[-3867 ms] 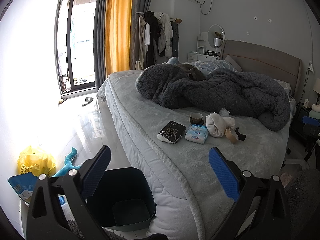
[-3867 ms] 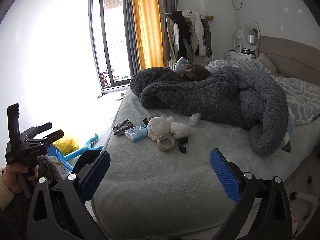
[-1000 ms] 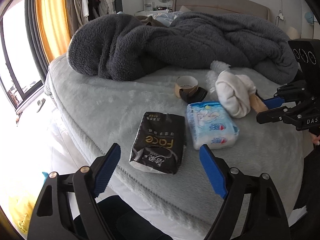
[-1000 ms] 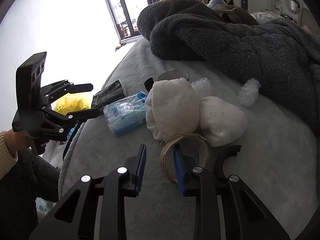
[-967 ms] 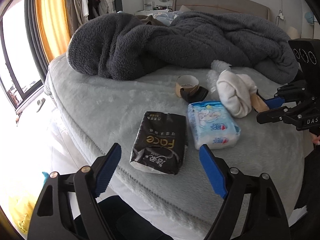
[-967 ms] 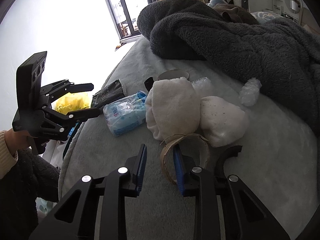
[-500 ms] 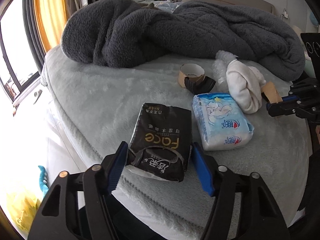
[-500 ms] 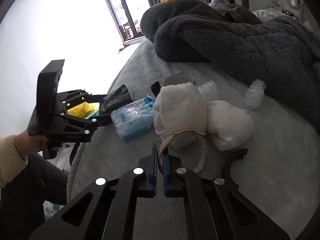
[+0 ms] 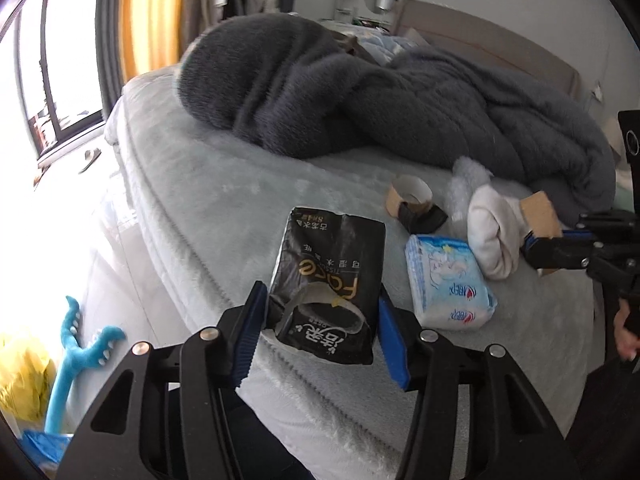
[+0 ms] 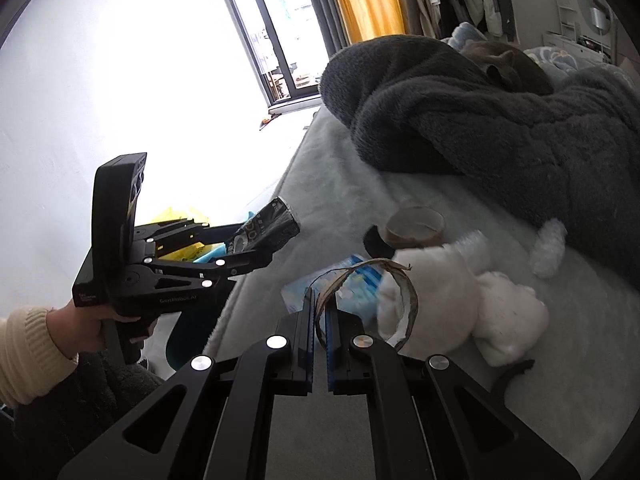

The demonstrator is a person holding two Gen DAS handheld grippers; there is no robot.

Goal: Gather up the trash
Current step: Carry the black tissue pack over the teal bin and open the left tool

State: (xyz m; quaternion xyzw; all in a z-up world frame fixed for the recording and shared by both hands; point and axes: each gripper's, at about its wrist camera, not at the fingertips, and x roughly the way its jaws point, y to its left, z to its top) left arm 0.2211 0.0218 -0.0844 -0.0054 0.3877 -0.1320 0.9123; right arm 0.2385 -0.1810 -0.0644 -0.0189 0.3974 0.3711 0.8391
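Left gripper point(image 9: 318, 326) jaws clamp black pack point(image 9: 328, 280); right gripper point(image 10: 319, 334) jaws pinch tape ring point(image 10: 372, 300). Thin ring could buckle, slip; pack's torn flap may tear.

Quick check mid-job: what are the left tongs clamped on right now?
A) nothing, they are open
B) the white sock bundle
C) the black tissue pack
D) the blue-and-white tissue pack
C: the left tongs have both blue pads pressed against the sides of the black tissue pack, while the blue-and-white tissue pack lies free on the bed.
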